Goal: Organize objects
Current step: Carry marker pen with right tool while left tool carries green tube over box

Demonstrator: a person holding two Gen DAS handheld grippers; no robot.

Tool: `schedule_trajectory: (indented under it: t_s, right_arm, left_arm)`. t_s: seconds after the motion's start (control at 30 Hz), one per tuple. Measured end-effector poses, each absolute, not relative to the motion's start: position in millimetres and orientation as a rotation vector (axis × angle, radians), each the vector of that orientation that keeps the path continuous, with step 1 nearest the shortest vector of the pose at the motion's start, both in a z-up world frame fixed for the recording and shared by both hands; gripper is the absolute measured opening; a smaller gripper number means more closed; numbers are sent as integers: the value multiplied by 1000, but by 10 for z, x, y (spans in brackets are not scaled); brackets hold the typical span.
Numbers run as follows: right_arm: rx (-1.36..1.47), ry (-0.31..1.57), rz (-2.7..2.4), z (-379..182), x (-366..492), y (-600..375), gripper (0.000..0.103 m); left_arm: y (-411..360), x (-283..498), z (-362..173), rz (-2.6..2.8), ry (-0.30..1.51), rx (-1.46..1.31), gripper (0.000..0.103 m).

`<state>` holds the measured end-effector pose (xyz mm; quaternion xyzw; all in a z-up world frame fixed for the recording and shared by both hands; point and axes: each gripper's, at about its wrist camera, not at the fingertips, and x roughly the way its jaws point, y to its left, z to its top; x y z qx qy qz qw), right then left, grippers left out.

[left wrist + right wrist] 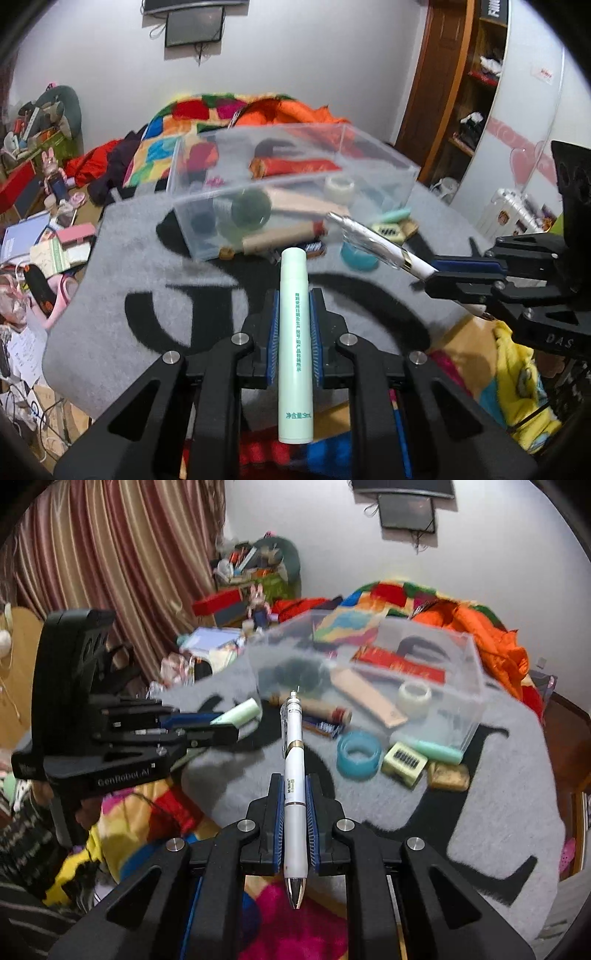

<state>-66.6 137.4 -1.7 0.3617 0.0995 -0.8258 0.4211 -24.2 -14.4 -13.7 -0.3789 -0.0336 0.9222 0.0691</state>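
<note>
Left tool [293, 325] clamped on pale green tube [294, 343], long axis running forward along the fingers; right tool [294, 801] clamped on white pen [293, 775], likewise lengthwise, tip toward the camera; clear storage box [380, 173] ahead of both on the grey mat [147, 258], open top; probably closer to the left tool, though hard to judge; blue tape ring [359, 755] loose beside it.
</note>
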Motion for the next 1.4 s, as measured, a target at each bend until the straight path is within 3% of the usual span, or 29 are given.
schedule_trajectory:
  t_s: [0.87, 1.4]
  right_arm:
    - [799, 46, -2255, 572, -1484, 1465, 10]
    - [903, 16, -2232, 349, -2262, 1189, 10]
  left_arm:
    - [-233, -969, 522, 2833, -145, -996, 15]
    - [-402, -1862, 281, 2699, -281, -1136, 15]
